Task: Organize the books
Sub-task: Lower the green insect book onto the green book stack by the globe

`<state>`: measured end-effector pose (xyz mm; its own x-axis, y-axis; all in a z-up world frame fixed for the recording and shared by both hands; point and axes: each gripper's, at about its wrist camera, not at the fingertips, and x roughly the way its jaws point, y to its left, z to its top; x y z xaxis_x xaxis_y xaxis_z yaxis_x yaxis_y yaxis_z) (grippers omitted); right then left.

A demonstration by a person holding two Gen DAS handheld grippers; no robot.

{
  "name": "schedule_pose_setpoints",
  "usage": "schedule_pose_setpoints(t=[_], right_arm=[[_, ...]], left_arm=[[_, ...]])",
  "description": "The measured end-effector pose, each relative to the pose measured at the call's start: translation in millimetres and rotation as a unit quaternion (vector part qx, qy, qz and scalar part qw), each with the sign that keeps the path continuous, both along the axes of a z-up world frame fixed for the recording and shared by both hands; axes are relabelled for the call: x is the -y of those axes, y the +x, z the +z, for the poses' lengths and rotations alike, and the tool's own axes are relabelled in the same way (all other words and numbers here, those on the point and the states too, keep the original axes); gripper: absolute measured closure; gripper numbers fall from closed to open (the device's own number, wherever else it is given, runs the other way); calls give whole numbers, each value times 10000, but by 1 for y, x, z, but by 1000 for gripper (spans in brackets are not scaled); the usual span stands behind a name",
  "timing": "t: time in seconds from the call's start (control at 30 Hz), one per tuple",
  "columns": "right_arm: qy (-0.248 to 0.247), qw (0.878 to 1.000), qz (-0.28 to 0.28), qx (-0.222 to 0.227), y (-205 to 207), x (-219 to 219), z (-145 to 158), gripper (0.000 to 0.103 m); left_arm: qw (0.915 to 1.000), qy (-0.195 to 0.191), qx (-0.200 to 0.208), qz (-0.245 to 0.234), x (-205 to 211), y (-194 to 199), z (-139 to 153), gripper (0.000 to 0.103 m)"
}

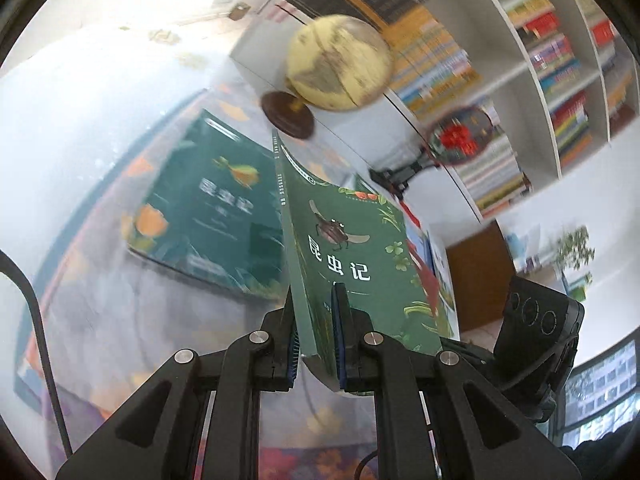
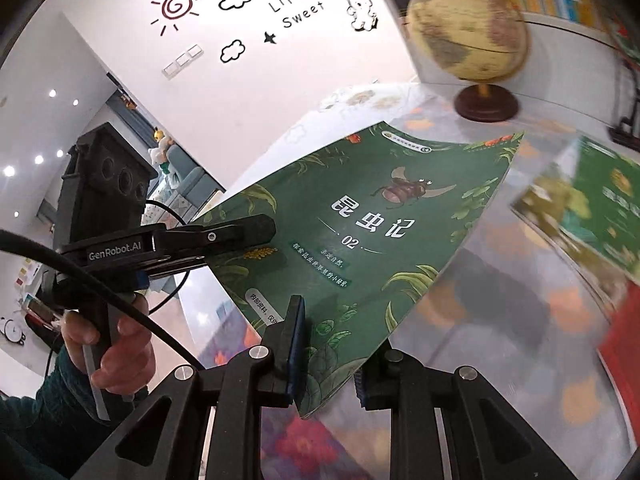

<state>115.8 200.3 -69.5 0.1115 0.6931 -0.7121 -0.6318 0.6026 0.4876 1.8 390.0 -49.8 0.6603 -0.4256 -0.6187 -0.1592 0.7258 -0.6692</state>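
Both our grippers, left gripper (image 1: pixel 316 332) and right gripper (image 2: pixel 328 360), pinch the thin, bendy green book (image 2: pixel 360 232) by its bottom edge, near the globe (image 1: pixel 338 62).

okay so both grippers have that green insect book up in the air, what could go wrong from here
1. The green insect book is pinched only at its edges by the left gripper and right gripper, and it already bends; it may slip or crease.
2. The globe stands close ahead; a swing could knock it.
3. Another green book lies on the table beneath; a drop would land on it.
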Motion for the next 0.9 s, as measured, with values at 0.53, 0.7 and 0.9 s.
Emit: schedule_pose_setpoints(t=[0.53,0.7,0.9], right_arm=[[-345,9988,206,-296,86,-69,-47,81],[-454,9978,212,-443,89,-65,-61,81],[-454,9961,115,-751,94,-61,-80,81]], left_arm=[[9973,-312,-522,406,-75,78,-82,93],[9957,-513,-665,385,-73,74,-97,90],[9933,-495,-879,559,-78,67,-107,88]])
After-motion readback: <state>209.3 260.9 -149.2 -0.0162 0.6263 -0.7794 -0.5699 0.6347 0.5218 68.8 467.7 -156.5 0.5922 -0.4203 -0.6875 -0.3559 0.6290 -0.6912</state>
